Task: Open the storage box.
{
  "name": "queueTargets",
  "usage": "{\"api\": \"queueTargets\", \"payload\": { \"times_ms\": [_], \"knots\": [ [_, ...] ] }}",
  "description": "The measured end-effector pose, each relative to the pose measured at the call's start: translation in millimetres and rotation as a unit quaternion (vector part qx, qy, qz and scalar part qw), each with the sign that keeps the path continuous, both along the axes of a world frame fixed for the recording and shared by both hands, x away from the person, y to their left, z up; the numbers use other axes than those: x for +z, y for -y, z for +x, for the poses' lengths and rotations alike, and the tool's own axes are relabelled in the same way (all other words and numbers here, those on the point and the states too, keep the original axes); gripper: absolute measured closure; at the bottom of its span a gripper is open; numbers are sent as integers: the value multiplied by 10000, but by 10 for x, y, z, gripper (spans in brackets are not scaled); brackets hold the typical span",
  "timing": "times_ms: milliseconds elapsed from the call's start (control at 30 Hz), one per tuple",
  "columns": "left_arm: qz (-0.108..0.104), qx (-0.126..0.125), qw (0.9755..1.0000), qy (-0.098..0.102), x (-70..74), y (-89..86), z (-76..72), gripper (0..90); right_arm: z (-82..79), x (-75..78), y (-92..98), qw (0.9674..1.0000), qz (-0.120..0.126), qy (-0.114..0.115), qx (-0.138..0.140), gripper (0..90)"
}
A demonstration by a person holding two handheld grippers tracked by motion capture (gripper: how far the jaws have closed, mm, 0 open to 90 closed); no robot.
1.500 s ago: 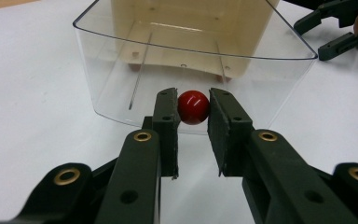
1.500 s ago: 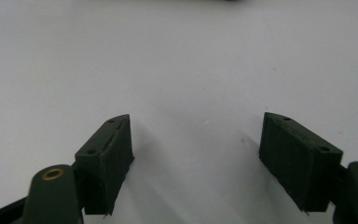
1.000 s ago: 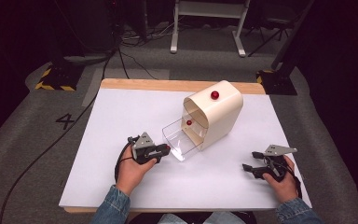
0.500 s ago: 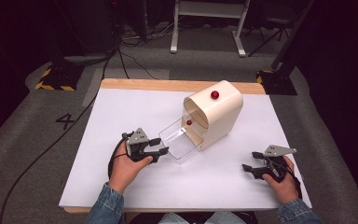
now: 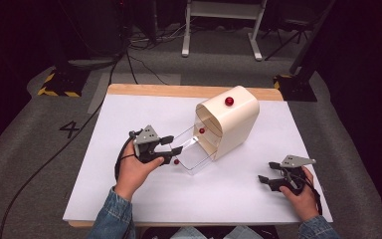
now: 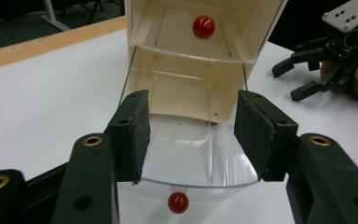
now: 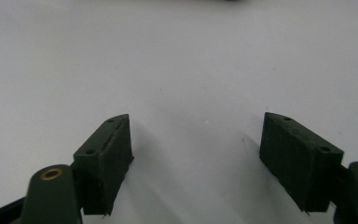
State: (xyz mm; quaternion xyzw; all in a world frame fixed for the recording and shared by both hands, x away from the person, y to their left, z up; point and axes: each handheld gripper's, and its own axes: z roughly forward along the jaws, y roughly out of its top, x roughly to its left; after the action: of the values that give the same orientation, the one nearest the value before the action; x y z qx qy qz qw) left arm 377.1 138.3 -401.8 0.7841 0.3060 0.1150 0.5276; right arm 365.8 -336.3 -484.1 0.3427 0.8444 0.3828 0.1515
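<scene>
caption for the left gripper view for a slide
Open left gripper straddling the clear drawer pulled from a cream cabinet, its red knob below.

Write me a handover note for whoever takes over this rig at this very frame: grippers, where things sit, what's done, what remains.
Left gripper: open, jaws either side of the clear curved plastic door of the cream rounded box, not clamped on it.
Right gripper: open, holding nothing, resting on the white table to the right, apart from the box.
Box: stands mid-table; its door is swung down and open, with the door's small red knob at the front edge, near the tabletop. A second red knob sits on the box top.
Done: door appears fully open.
Left: probably withdraw the left gripper, or close the door; I cannot tell which is intended.
</scene>
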Motion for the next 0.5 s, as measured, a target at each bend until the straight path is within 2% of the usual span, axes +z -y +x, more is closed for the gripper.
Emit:
{"api": "queueTargets", "payload": {
  "times_ms": [100, 267, 500],
  "knots": [
    [-7, 4, 10000, 99, 74, 56, 20, 444, -1, 0, -1, 10000, -8, 3, 0, 254],
    [-71, -125, 9997, 190, 167, 164, 57, 441, -1, 0, -1, 10000, -11, 4, 0, 254],
    [-257, -196, 9989, 331, 205, 279, 170, 440, -3, 0, -3, 10000, -26, 11, -6, 254]
  ]
}}
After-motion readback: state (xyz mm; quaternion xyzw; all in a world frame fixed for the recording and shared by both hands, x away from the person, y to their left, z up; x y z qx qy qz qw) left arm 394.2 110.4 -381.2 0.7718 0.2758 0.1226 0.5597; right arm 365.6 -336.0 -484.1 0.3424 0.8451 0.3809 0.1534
